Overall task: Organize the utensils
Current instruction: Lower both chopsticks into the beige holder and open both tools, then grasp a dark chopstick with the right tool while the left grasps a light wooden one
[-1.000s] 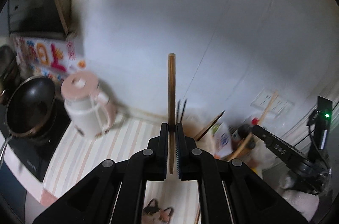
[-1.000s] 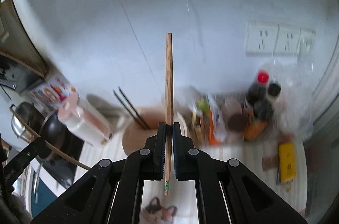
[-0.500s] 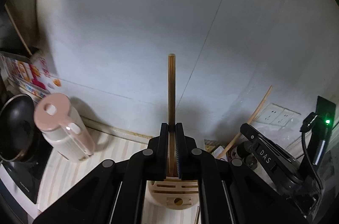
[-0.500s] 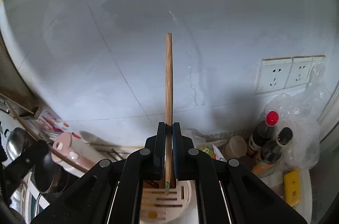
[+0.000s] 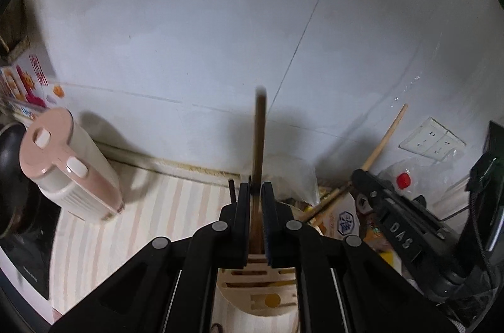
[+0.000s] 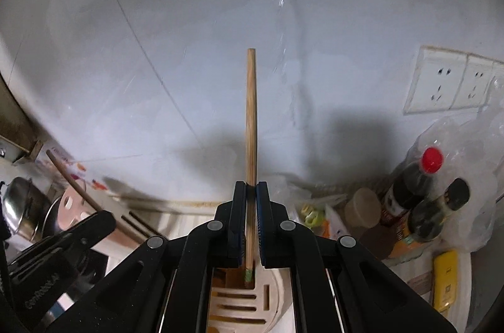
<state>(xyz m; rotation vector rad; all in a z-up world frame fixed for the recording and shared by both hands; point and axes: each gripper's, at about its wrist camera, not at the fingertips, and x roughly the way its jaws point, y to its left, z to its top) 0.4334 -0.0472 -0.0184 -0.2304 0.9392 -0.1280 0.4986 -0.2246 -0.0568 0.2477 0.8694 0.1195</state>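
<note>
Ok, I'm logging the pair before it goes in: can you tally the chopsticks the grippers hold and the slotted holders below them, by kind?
Chopsticks: 2 (dark chopstick in left gripper, light chopstick in right gripper)
Slotted holder: 1
Total: 3

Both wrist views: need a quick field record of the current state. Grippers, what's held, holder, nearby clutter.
left gripper: shut on dark chopstick, held upright
right gripper: shut on light chopstick, held upright
light chopstick tip: green-banded, at a slot of the utensil holder
utensil holder: pale, round, slotted top, directly below both grippers
left of holder: pink-lidded kettle, dark pan
right of holder: red-capped bottle, black-capped bottle
wall: sockets
</note>
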